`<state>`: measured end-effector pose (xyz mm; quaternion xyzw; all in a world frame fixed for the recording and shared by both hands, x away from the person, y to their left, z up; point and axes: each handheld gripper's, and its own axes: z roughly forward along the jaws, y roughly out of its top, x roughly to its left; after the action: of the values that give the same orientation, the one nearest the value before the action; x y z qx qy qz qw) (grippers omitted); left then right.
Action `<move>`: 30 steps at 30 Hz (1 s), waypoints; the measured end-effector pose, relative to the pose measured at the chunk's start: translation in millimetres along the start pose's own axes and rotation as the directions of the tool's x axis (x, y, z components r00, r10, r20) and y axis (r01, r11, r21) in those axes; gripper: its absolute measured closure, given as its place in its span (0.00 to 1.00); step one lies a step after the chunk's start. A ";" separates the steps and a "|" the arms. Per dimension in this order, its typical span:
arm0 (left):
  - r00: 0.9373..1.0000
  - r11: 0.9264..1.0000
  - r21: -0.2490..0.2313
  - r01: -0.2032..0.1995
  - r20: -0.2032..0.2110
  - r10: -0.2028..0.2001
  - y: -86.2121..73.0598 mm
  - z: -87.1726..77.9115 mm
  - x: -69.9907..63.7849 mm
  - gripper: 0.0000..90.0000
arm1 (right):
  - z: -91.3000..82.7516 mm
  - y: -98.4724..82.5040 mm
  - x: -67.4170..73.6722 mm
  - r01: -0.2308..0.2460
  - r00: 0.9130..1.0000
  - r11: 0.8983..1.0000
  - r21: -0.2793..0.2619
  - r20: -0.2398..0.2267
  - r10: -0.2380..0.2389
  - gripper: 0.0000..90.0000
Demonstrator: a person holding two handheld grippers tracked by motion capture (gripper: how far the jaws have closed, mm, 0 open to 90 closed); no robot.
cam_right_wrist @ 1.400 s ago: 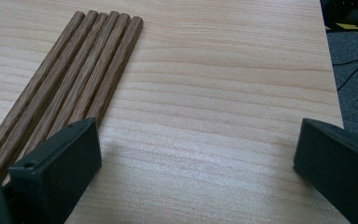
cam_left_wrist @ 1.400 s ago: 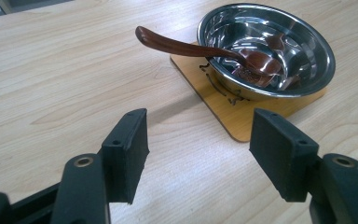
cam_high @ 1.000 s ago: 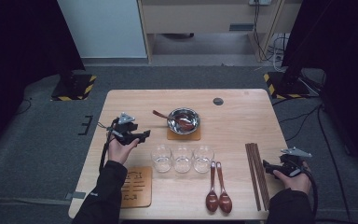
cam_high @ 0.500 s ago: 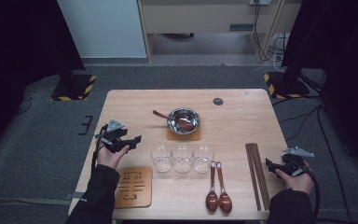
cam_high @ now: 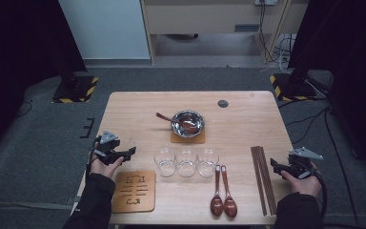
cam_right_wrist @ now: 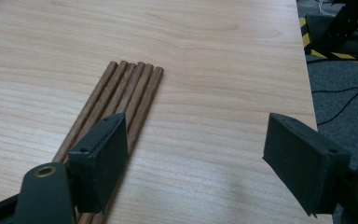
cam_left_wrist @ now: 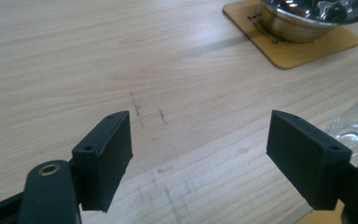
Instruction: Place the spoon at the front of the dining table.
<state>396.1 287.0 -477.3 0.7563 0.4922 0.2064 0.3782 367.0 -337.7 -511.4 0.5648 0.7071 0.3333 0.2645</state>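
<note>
Two grippers idling: left gripper (cam_high: 129,153), jaws released and just opening wider, empty, near glasses (cam_high: 186,161); right gripper (cam_high: 275,167), jaws parted, empty, hovering beside chopsticks (cam_high: 261,176).

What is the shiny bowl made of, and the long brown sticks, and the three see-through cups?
The bowl looks like polished metal: silvery, with mirror-like reflections. The sticks seem to be wood, dark brown with a smooth matte finish and faint grain lines. The cups are clear and glossy, so probably glass, though clear plastic could look the same from here.
</note>
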 end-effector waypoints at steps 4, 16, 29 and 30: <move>1.000 1.000 0.015 0.000 -0.014 0.000 -7.1 0.2 3.1 0.24 | -3.8 4.2 3.2 0.012 1.000 1.000 -0.017 -0.006 -0.012 0.24; 0.997 0.998 0.058 0.015 -0.074 -0.011 -27.6 4.7 16.6 0.24 | -12.8 17.2 15.8 0.032 0.999 0.998 -0.058 -0.034 -0.034 0.24; 0.997 0.993 0.115 0.025 -0.077 -0.016 -38.7 17.9 16.7 0.23 | -20.2 28.9 28.8 0.046 0.997 0.995 -0.091 -0.061 -0.052 0.25; 0.997 0.993 0.119 0.024 -0.076 -0.015 -39.4 18.9 16.3 0.23 | -20.9 29.8 29.9 0.048 0.996 0.994 -0.094 -0.065 -0.055 0.25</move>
<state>392.9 303.8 -520.6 0.7646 0.5250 0.2007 0.3154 363.2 -308.0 -475.0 0.5219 0.7139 0.3776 0.2746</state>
